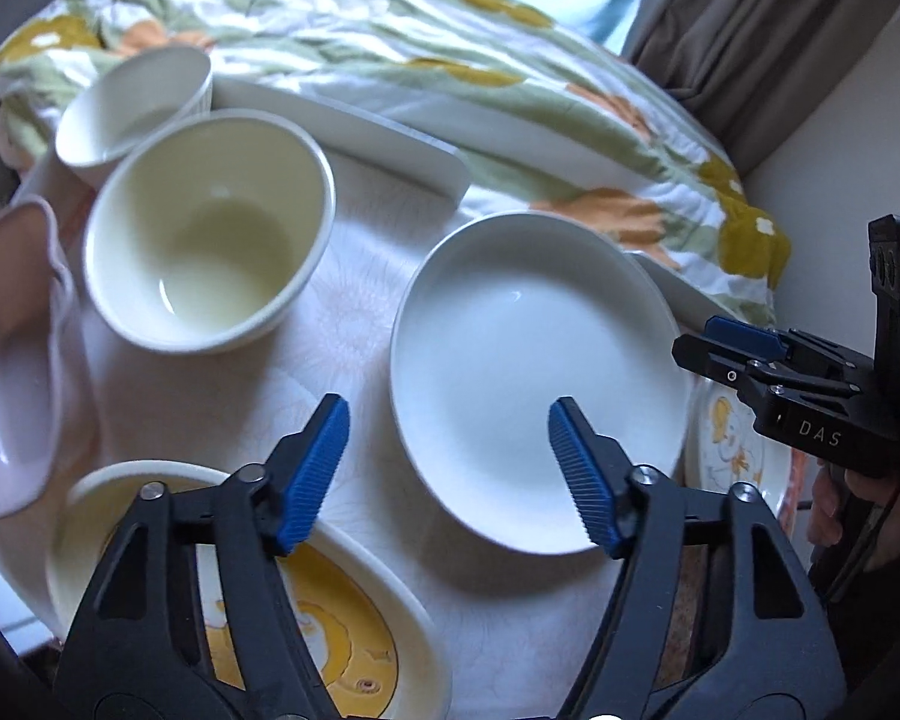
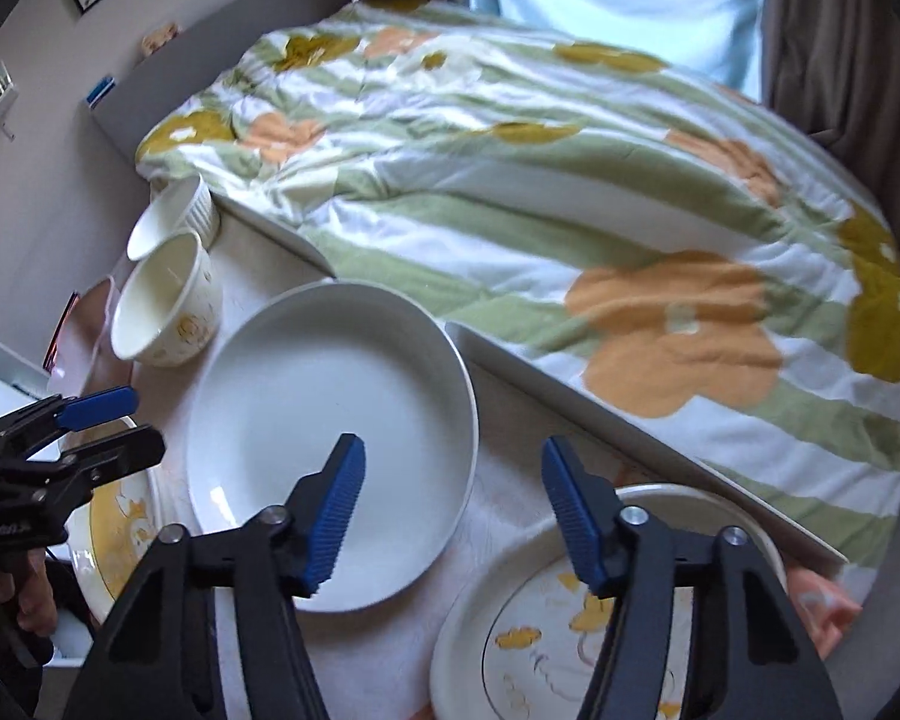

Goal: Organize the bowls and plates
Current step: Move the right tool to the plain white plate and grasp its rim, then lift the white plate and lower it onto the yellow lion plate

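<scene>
A wide white shallow bowl (image 1: pixel 534 372) sits mid-table; it also shows in the right wrist view (image 2: pixel 330 420). My left gripper (image 1: pixel 450 474) is open and empty, its jaws straddling the bowl's near left rim from above. My right gripper (image 2: pixel 453 510) is open and empty above the bowl's right rim; it shows from the side in the left wrist view (image 1: pixel 744 354). A cream deep bowl (image 1: pixel 210 228) and a small ribbed white cup (image 1: pixel 132 108) stand at the far left. A yellow-patterned plate (image 1: pixel 330 630) lies under my left gripper, and another yellow-patterned plate (image 2: pixel 570 630) under my right.
A pink wavy-edged dish (image 1: pixel 12 360) lies at the left edge. A long white tray (image 1: pixel 342 126) lies along the table's far side. A bed with a flowered quilt (image 2: pixel 570 210) stands right behind the table. Curtains (image 2: pixel 834 30) hang at the back right.
</scene>
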The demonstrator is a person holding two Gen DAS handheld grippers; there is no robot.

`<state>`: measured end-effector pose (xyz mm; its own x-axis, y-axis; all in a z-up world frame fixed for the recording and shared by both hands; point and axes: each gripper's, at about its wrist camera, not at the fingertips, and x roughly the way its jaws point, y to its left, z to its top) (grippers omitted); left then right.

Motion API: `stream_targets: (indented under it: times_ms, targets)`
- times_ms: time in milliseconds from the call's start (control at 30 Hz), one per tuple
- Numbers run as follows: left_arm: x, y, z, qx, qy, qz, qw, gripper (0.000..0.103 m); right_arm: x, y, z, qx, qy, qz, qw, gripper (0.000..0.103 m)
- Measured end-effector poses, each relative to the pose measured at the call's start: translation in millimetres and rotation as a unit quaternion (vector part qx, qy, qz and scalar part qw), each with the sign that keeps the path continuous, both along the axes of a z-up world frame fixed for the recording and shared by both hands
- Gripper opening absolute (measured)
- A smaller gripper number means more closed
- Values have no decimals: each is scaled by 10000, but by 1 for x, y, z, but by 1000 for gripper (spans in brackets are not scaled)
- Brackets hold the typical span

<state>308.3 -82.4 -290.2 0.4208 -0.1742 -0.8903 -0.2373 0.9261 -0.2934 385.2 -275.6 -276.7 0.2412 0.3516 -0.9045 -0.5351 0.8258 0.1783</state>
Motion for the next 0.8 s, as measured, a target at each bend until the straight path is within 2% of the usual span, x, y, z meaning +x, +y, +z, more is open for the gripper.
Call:
stream_targets:
  times_ms: [100, 167, 267, 300, 433, 533, 800]
  targets:
    - [4, 0, -17, -49, 192, 109, 9997, 60, 7, 4, -16, -7, 195, 150, 9997, 35]
    - [7, 0, -26, -85, 306, 127, 9994, 56, 10, 6, -23, 7, 276, 226, 9994, 34]
    - [8, 1, -39, -103, 484, 143, 9987, 33, 14, 7, -31, -11, 332, 277, 9991, 30]
    - [9, 0, -43, -87, 534, 162, 9984, 22, 15, 6, -33, -3, 359, 281, 9990, 29]
    - [9, 1, -46, -137, 538, 242, 9982, 19, 17, 3, -39, 45, 501, 242, 9984, 24]
    - [10, 1, -45, -141, 536, 258, 9981, 19, 17, 0, -42, 141, 581, 247, 9979, 16]
    - [8, 2, -40, -11, 491, 363, 9981, 17, 17, -1, -42, 236, 568, 207, 9979, 15]
